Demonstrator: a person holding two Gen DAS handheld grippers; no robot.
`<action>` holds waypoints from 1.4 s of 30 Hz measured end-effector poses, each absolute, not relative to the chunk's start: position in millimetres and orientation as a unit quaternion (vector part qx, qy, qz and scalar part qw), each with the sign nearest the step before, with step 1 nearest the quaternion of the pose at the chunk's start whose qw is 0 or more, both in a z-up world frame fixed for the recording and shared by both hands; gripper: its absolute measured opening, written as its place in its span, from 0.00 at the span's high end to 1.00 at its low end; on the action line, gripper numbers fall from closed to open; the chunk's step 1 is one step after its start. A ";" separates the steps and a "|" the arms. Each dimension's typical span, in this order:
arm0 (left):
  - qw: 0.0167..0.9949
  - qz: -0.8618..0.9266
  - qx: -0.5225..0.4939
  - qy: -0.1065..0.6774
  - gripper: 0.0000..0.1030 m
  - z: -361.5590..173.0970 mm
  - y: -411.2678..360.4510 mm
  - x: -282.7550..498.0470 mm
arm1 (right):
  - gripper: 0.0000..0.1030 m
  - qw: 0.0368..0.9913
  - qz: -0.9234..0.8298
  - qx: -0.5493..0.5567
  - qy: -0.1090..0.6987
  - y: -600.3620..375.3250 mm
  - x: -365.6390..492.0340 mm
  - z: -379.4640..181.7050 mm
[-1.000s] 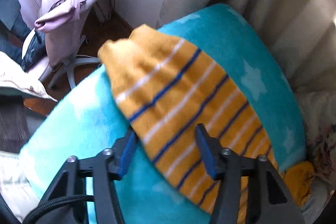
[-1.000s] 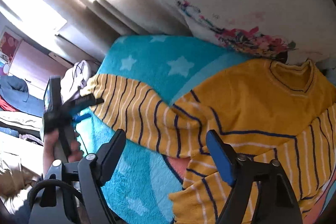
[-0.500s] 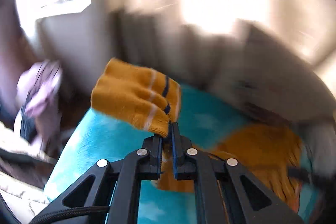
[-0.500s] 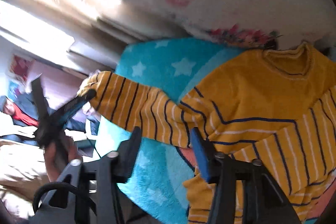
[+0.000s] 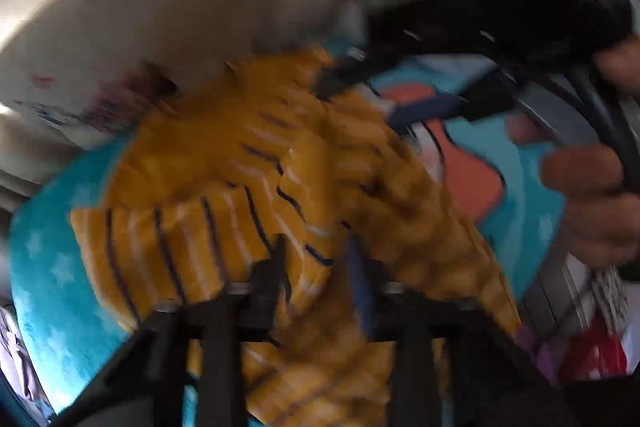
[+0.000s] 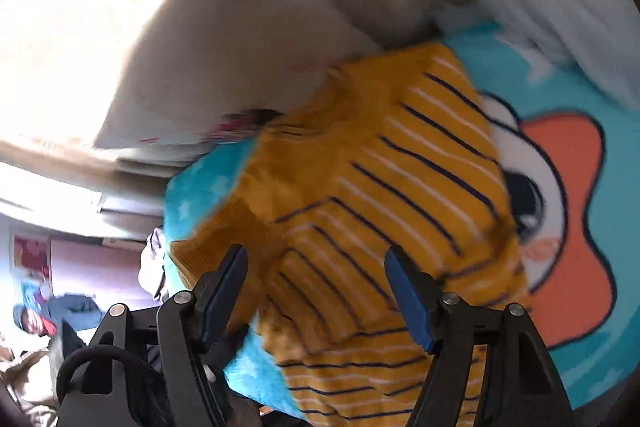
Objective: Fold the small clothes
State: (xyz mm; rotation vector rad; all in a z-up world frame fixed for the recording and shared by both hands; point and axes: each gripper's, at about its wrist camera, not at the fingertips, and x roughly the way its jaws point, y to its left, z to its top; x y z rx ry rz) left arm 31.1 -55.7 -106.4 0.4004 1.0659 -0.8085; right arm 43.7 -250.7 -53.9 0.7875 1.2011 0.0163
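mustard striped sweater [image 6: 384, 195], one, on teal blanket [image 6: 580, 99]; left tool [image 5: 316, 259] just opened, right tool [image 6: 316, 279] wide, both empty

This is a home, most likely a bedroom. A fluffy turquoise blanket [image 6: 568, 99] with white stars and a cartoon figure covers a soft surface, and a pale pillow with a flower print [image 6: 224, 67] lies against it in the upper middle of the right wrist view. Bright window light falls in at upper left. At lower left a pink wall carries a red picture [image 6: 30, 257], and what seems, through the blur, a heap of clothes lies below it.
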 end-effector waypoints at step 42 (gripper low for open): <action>0.720 -0.072 -0.129 0.679 0.26 -213.5 85.4 176.8 | 0.79 0.696 -0.081 0.293 0.651 -231.3 -85.0 -141.1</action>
